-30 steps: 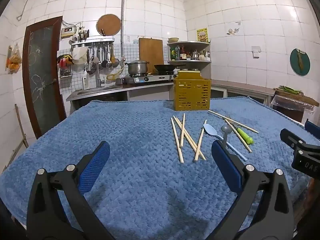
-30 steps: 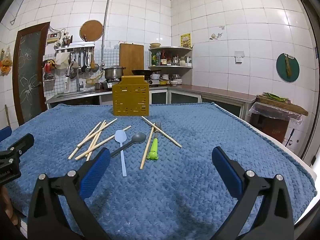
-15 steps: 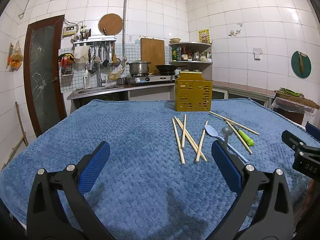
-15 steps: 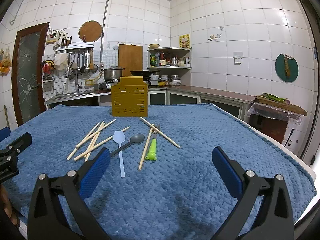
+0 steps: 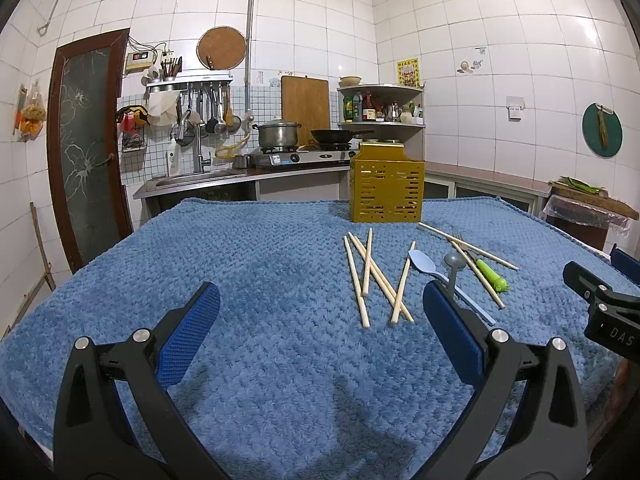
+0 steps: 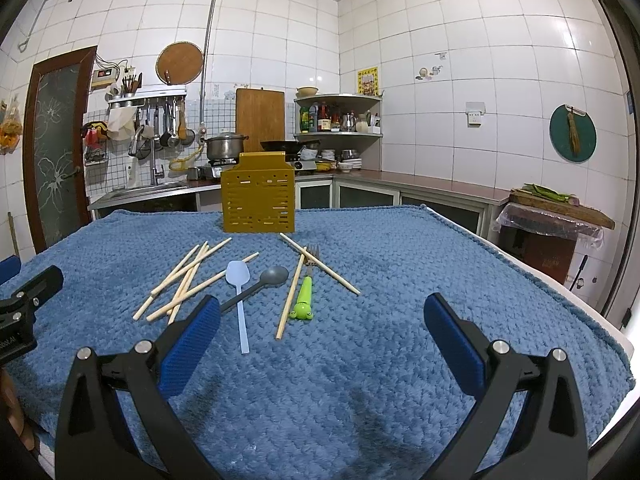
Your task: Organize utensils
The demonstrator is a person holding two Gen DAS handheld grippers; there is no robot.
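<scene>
Both wrist views have drifted slightly: the perforated yellow plastic utensil holder (image 5: 386, 187) and the scattered wooden chopsticks (image 5: 370, 276) sit a touch lower in frame than a second ago; nothing on the cloth has shifted.

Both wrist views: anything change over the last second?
Hardly. Both cameras drifted slightly, so the scene sits a touch lower in frame; nothing was taken hold of or let go. The left gripper and right gripper stay above the blue cloth with jaws wide apart and empty. Chopsticks, light blue spoon, grey spoon, green-handled fork and yellow holder lie as before.
</scene>
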